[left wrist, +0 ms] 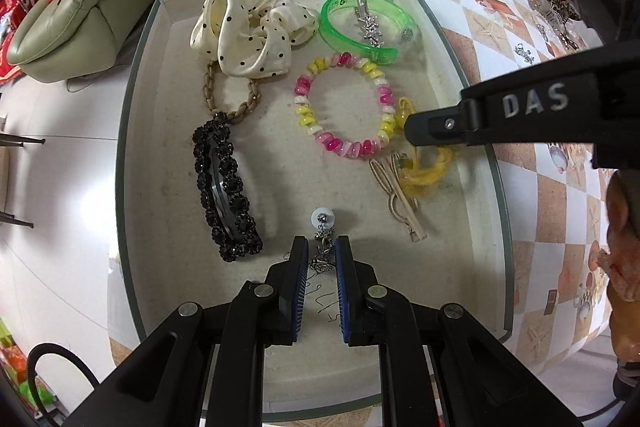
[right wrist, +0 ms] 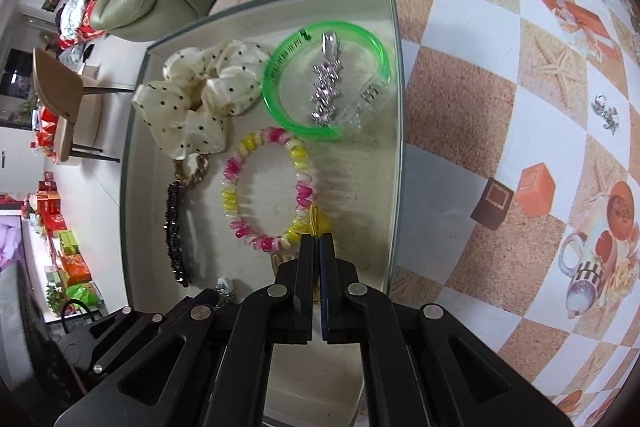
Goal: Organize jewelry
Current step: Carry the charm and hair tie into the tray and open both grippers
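Observation:
A shallow box on the patterned table holds jewelry: a cream polka-dot scrunchie, a green bangle with a silver clip inside it, a pink-yellow bead bracelet, a black rhinestone clip, a beige clip and a yellow hair tie. My left gripper is narrowly open around a silver dangling earring lying in the box. My right gripper is shut on the yellow hair tie over the box's right side; it also shows in the left wrist view.
More silver pieces lie on the tablecloth right of the box, with others farther back. A green sofa and a chair stand beyond the table's left edge. The box rim stands close to my right gripper.

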`<state>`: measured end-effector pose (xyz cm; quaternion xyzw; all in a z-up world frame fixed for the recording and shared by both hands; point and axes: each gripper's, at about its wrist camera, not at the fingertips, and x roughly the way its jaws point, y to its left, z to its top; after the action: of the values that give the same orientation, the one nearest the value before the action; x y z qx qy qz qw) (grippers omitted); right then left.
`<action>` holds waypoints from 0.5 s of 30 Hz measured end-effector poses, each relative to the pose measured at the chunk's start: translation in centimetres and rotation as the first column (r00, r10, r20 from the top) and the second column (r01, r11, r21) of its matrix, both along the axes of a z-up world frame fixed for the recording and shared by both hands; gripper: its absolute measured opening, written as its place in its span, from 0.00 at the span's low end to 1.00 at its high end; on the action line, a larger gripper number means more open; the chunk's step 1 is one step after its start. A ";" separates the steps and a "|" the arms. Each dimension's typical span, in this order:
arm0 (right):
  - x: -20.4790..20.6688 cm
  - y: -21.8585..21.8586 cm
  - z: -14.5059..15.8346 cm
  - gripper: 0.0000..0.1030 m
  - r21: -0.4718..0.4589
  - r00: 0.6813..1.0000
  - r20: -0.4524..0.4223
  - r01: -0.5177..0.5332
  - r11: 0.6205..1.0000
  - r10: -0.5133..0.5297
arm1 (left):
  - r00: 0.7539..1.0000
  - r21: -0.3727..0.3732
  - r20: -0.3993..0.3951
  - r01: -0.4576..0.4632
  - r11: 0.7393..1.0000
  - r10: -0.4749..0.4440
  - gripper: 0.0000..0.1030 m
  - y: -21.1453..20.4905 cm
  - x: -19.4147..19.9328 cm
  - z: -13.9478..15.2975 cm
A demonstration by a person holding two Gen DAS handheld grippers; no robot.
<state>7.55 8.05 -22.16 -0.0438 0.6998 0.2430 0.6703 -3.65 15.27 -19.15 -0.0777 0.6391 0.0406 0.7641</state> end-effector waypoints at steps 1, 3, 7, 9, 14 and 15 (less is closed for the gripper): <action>0.0 0.0 -0.3 0.03 -0.004 1.000 -0.010 0.000 1.000 -0.001 | 1.000 0.002 -0.002 0.002 1.000 -0.002 0.18 0.0 0.0 0.0; -0.1 -0.2 -0.5 0.03 -0.001 1.000 -0.011 0.006 1.000 -0.006 | 1.000 0.007 -0.009 0.001 1.000 -0.001 0.18 -0.1 0.2 0.0; -0.2 -0.6 -0.4 0.03 -0.001 1.000 -0.020 0.003 1.000 -0.003 | 1.000 0.027 -0.019 -0.009 1.000 0.010 0.18 -0.1 0.4 0.0; -0.2 -0.9 -0.1 0.03 0.003 1.000 -0.025 0.007 1.000 -0.007 | 1.000 0.030 -0.025 -0.015 0.999 0.015 0.18 0.0 0.5 -0.1; -0.1 -1.0 0.6 0.08 0.021 1.000 -0.021 0.017 1.000 -0.016 | 0.999 0.028 -0.033 -0.013 1.000 0.014 0.18 -0.2 0.4 -0.1; -0.1 -1.1 0.9 0.11 0.025 1.000 -0.018 0.020 0.999 -0.020 | 0.999 0.029 -0.033 -0.012 1.000 0.013 0.18 -0.2 0.4 -0.1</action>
<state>7.46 6.98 -21.22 -0.0263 0.7029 0.2455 0.6670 -3.23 15.06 -19.20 -0.0700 0.6507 0.0559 0.7540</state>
